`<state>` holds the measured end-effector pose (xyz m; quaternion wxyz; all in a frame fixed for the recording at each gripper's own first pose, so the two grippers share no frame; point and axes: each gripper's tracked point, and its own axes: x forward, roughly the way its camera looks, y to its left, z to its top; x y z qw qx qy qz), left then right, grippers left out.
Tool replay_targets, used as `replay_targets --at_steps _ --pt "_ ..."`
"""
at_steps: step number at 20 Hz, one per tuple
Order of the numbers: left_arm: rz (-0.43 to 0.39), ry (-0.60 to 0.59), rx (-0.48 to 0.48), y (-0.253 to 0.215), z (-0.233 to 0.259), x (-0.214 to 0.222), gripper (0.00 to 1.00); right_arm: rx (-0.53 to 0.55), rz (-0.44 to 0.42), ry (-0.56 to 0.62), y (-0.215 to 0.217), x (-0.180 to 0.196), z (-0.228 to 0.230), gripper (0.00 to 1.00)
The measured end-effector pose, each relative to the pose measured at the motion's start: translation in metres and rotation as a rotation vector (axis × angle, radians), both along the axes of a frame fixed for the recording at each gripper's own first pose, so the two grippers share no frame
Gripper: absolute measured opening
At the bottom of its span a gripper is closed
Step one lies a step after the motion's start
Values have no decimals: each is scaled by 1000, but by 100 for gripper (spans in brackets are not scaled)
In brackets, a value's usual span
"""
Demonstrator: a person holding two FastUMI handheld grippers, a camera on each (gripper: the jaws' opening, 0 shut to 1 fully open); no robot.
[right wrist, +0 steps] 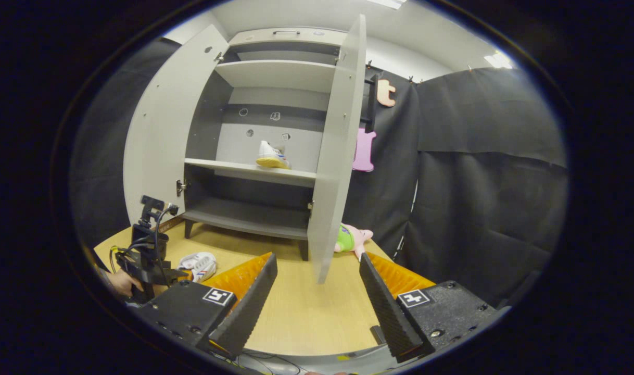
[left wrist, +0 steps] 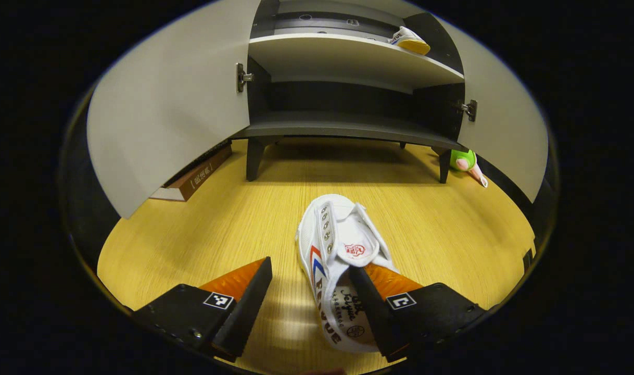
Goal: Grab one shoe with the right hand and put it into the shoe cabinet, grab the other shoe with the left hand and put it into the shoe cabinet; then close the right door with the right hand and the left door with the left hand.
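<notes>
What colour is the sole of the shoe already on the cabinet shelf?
Yellow; the shoe itself is white. Best seen in the right gripper view.

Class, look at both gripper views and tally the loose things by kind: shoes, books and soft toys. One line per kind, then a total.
White canvas shoes: 2, one on the yellow wooden floor between the open left gripper's fingers, one with a yellow sole on the cabinet's middle shelf.
Brown books: 1, lying beside the cabinet.
Green and pink soft toys: 1, by the right door.
Total: 4
</notes>
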<state>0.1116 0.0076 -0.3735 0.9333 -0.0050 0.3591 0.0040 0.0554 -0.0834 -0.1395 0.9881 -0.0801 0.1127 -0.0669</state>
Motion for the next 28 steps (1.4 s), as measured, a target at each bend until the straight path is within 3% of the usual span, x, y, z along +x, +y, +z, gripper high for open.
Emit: replay_targets --at_steps 1,3,6,7,8,9,10,12,17,23,28 --pt "-3 3 -11 -1 -2 3 87 -1 0 3 0 1 -1 100" --pt "-9 10 -26 -4 -6 7 82 -4 -1 10 2 4 -4 100" --pt "-28 -9 -31 -11 -9 12 68 -9 0 23 3 9 -8 100" --pt "-11 -16 11 -4 -10 14 62 -10 1 27 4 11 -10 100" --pt "7 -16 33 0 -11 13 42 -11 3 29 5 11 -10 100" --pt "35 -29 56 8 -11 14 33 -12 4 30 5 11 -10 100" --pt "58 -32 51 14 -13 14 15 -14 6 32 5 11 -11 100" --pt "72 -43 15 12 -11 16 0 -22 9 38 5 11 -13 100" --pt "60 -101 31 10 23 7 0 -29 23 48 9 10 -15 100" --pt "76 -243 -40 2 137 -9 0 -24 85 30 32 14 -12 100" --pt "64 -335 -97 -19 241 22 0 -22 165 4 61 18 -6 100"
